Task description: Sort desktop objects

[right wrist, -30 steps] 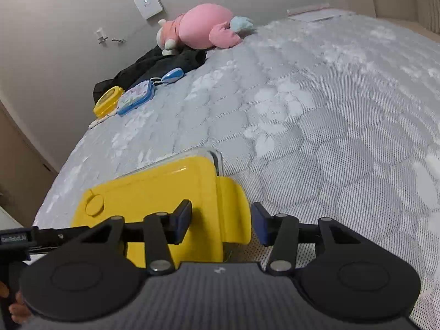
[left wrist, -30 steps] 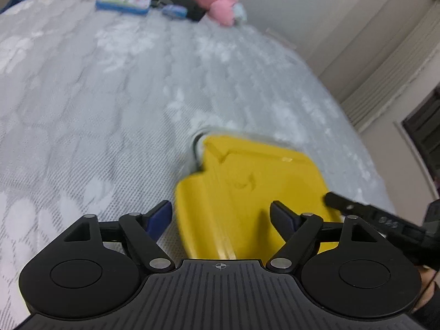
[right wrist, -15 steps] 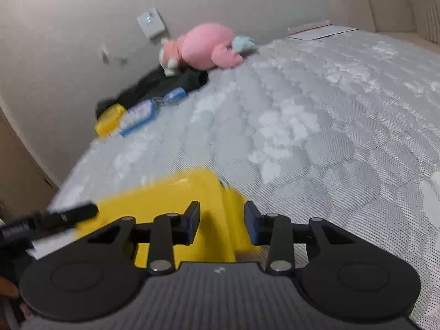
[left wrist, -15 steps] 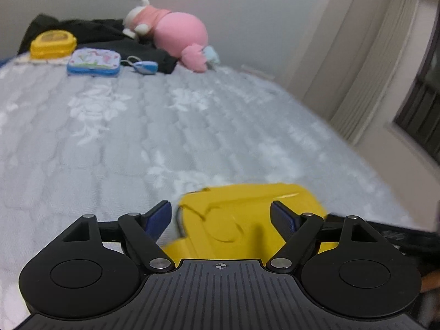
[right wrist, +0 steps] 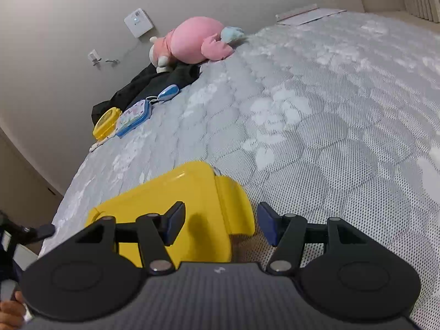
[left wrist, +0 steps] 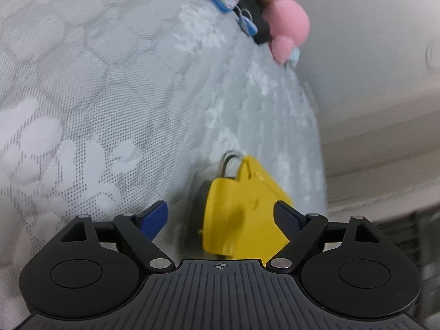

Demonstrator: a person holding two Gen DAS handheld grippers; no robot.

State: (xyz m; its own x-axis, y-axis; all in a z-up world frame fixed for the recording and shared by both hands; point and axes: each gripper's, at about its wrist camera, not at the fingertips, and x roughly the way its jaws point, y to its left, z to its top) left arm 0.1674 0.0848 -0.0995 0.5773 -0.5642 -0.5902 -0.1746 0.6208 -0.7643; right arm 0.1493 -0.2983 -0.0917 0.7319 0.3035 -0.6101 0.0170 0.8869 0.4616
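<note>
Each camera sits just behind its own claw and looks forward and downward along the fingers, close over the mattress [right wrist: 316, 115]. The left view is rolled, so the bed slants. Both share the yellow box [left wrist: 242, 214] [right wrist: 176, 200] right ahead of the claws, and far beyond them the pink plush [left wrist: 286, 19] [right wrist: 195, 40] by the wall

Right gripper [right wrist: 220, 221] jaws opening around yellow box's clasp [right wrist: 236, 209]

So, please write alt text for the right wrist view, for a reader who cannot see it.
The right gripper, its jaws opening, straddles the side flap of a yellow box on a grey quilted mattress. By the far wall lie a pink plush toy and small cases.
</note>
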